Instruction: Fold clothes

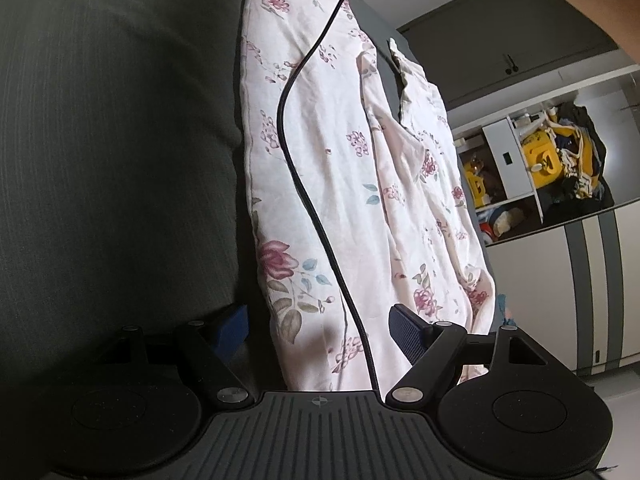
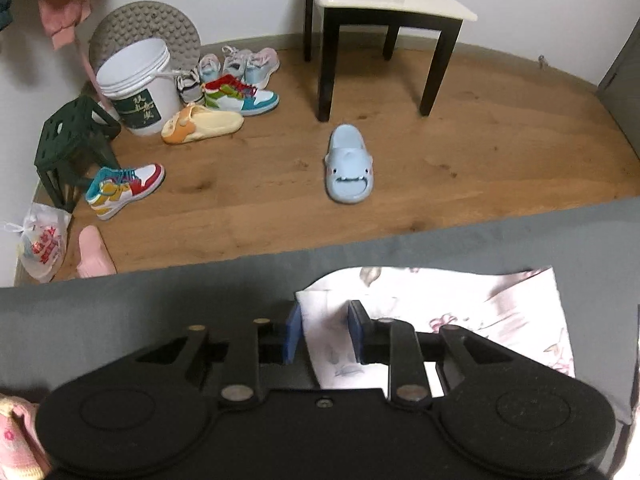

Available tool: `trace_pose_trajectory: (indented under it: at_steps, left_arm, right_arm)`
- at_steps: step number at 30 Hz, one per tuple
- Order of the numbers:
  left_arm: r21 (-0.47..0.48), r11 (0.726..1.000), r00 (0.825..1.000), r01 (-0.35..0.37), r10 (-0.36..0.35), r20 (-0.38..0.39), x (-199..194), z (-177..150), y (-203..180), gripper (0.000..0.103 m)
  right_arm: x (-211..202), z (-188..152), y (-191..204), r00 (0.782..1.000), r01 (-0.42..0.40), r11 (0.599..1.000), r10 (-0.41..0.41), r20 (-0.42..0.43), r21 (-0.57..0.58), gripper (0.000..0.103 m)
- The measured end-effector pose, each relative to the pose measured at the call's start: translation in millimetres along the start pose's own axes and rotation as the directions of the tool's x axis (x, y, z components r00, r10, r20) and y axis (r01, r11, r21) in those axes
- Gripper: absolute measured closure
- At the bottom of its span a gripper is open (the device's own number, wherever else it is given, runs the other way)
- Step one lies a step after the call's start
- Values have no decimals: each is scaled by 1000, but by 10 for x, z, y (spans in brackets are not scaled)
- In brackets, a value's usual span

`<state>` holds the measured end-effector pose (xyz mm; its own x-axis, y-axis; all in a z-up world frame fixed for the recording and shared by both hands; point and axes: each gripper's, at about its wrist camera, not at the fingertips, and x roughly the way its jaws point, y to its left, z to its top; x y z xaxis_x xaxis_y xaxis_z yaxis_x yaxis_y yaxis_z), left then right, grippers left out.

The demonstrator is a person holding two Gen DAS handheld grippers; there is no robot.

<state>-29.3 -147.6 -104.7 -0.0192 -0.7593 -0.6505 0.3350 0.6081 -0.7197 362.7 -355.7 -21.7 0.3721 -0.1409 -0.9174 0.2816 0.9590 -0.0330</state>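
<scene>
**Inspector:** Garment point(image 1: 344, 168) lay long and creased on the grey surface point(image 1: 112, 128), running forward from the left gripper point(image 1: 320, 328). Its fingers stood wide apart astride the near end, holding nothing. A black cable point(image 1: 292, 152) trailed over the cloth.

**Assistant:** And the right gripper point(image 2: 322, 332)?

**Inspector:** Its fingers stood either side of a cloth corner point(image 2: 440, 312); pinched or not, I could not tell.

**Assistant:** Advice for the fold?

**Inspector:** My judgement: clear the cable, grip both layers at the hem and carry it over evenly. Fabric was pale, thin and flower-printed, likely to slip and bunch.
</scene>
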Motion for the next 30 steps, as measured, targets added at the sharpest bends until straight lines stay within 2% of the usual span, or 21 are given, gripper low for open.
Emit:
trace_pose_trajectory:
  at_steps: [3, 4, 5, 13, 18, 19, 21, 22, 23, 27, 30]
  left_arm:
    - [-3, 1000, 1000, 5, -5, -1, -2, 0, 11, 26]
    - [-5, 1000, 1000, 6, -6, -1, 1, -3, 10, 26]
    - [-9, 1000, 1000, 8, -8, -1, 3, -8, 9, 26]
    - [8, 1000, 1000, -5, 5, 1, 11, -43, -61, 26]
    - [14, 1000, 1000, -3, 3, -1, 10, -42, -55, 26]
    - [13, 1000, 1000, -1, 1, -2, 10, -37, -47, 26]
    - [10, 1000, 1000, 8, -8, -4, 10, -25, -18, 26]
    - [2, 1000, 1000, 16, -16, -6, 13, -15, 4, 26]
    - [-11, 1000, 1000, 24, -24, -8, 13, -6, 24, 26]
    - [-28, 999, 999, 34, -34, -9, 25, 3, 29, 26]
    - [-12, 1000, 1000, 17, -17, -8, 35, -10, -23, 26]
  right_arm:
    - [26, -13, 8, 1000, 11, 1000, -11, 23, -6, 88]
    - [16, -4, 9, 999, 17, 1000, -17, 27, -9, 95]
    - [5, 5, 9, 999, 23, 1000, -22, 32, -13, 96]
    - [-158, 129, 130, 997, 11, 999, -8, 79, -39, 97]
    - [23, 131, 288, 998, -2, 1000, 4, 69, -27, 97]
    - [96, 110, 311, 998, -4, 1000, 5, 61, -19, 96]
    - [133, 73, 336, 995, -18, 1000, 18, 93, -1, 84]
    - [120, 73, 339, 994, -45, 999, 44, 100, 2, 71]
    - [94, 80, 344, 993, -67, 998, 67, 96, 2, 67]
    - [-220, 160, 296, 990, -80, 993, 88, 107, -83, 67]
    - [-380, 132, 220, 996, -66, 988, 73, 47, -137, 69]
